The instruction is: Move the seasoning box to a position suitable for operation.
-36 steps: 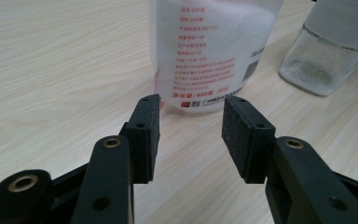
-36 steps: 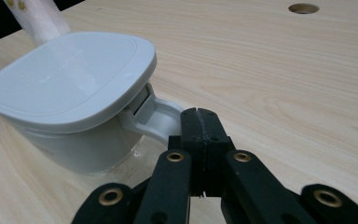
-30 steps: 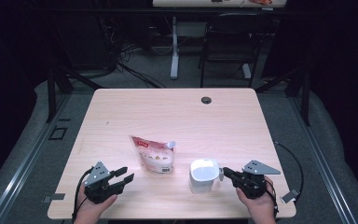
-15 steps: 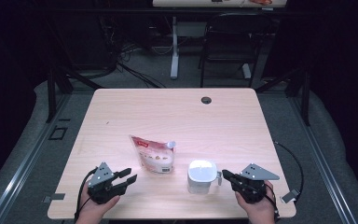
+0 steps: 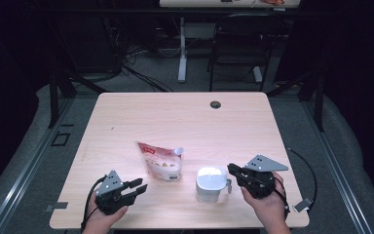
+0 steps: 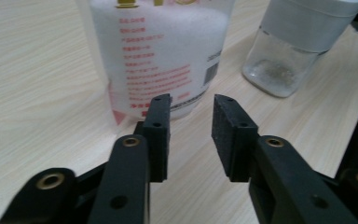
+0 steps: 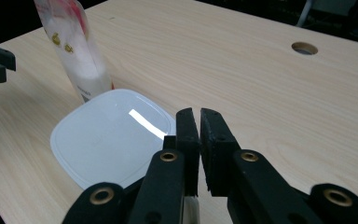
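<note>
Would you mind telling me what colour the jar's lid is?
The lid is white, seen best in the right gripper view.

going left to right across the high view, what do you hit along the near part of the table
left gripper → stand-up refill pouch → white-lidded clear jar → right gripper

In the left gripper view, the pouch [image 6: 161,56] is cut off by the top edge above its red print, which is too blurred to read. Beside the pouch, the container's [image 6: 303,42] lid is likewise cropped.
</note>
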Demonstrator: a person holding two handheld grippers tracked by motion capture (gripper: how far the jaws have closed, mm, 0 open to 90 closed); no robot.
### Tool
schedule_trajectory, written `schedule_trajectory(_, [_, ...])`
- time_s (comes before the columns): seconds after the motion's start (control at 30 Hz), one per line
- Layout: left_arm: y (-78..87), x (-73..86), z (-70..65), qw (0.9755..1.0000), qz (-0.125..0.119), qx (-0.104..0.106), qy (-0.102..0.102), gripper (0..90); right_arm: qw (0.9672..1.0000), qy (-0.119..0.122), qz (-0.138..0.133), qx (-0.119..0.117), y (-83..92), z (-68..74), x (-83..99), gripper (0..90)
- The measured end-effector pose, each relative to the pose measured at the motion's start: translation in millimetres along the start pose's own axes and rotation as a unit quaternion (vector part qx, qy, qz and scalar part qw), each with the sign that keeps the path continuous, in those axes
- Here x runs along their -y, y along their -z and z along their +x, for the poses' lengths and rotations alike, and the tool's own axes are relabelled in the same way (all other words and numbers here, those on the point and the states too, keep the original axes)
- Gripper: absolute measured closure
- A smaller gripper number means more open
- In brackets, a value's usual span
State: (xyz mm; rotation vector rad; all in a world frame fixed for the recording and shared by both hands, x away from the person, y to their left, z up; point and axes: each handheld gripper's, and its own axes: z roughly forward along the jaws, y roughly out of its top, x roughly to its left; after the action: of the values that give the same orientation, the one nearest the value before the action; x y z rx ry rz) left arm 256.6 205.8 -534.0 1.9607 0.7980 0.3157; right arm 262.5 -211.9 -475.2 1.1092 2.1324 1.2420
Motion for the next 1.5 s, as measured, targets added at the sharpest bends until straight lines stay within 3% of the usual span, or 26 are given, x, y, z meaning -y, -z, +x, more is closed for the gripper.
schedule_trajectory(0.07, [-0.2,-0.7,-0.5,1.0,0.002,0.002,-0.001,68.9,1.0,0.004,-0.008,0.003,1.1,3.0,-0.6,85.9])
schedule_trajectory(0.1, [-1.0,-2.6,-1.7,0.9999,-0.001,0.013,0.008,69.3,1.0,0.002,-0.003,-0.003,0.7,3.9,-0.4,84.1])
schedule_trajectory(0.23, [-4.5,-8.7,-5.3,0.9997,0.002,0.021,0.015,70.6,0.9999,0.005,0.001,-0.011,0.3,9.1,0.8,83.4])
schedule_trajectory(0.3, [-8.2,-14.9,-9.8,0.9996,0.004,0.026,0.01,71.5,0.9998,0.014,0.005,-0.016,-0.8,13.6,1.1,81.9])
schedule_trajectory(0.63, [-39.0,-48.8,-38.7,0.9986,0.014,0.05,-0.005,71.0,0.9996,0.01,-0.008,-0.027,4.2,13.5,2.2,72.2])
schedule_trajectory(0.77, [-46.2,-58.2,-45.9,0.9985,0.02,0.05,-0.014,69.7,0.9997,0.015,-0.007,-0.021,4.1,13.4,3.9,66.6])
schedule_trajectory(0.87, [-50.8,-64.5,-50.3,0.9984,0.02,0.051,-0.016,67.9,0.9994,0.012,-0.007,-0.031,3.6,12.9,5.8,61.9])
schedule_trajectory(0.97, [-55.2,-68.7,-55.2,0.9987,0.015,0.047,-0.017,64.1,0.9996,0.017,-0.007,-0.021,4.2,12.5,6.8,59.4])
schedule_trajectory(1.13, [-61.4,-73.3,-65.0,0.9978,0.017,0.056,-0.032,64.0,0.9996,-0.003,-0.021,-0.02,5.3,11.5,6.5,54.8])
schedule_trajectory(1.3, [-65.3,-77.3,-68.6,0.9977,0.019,0.054,-0.036,63.6,0.9998,0.005,-0.012,-0.017,7.7,12.5,5.3,78.0])
schedule_trajectory(1.33, [-66.5,-78.5,-68.5,0.9975,0.021,0.059,-0.034,67.6,0.9998,0.01,-0.01,-0.013,8.2,13.2,4.5,84.2])
schedule_trajectory(1.5, [-70.8,-81.7,-67.2,0.9975,0.036,0.051,-0.032,71.9,0.9999,0.011,0.0,-0.008,6.9,14.1,4.4,90.0])
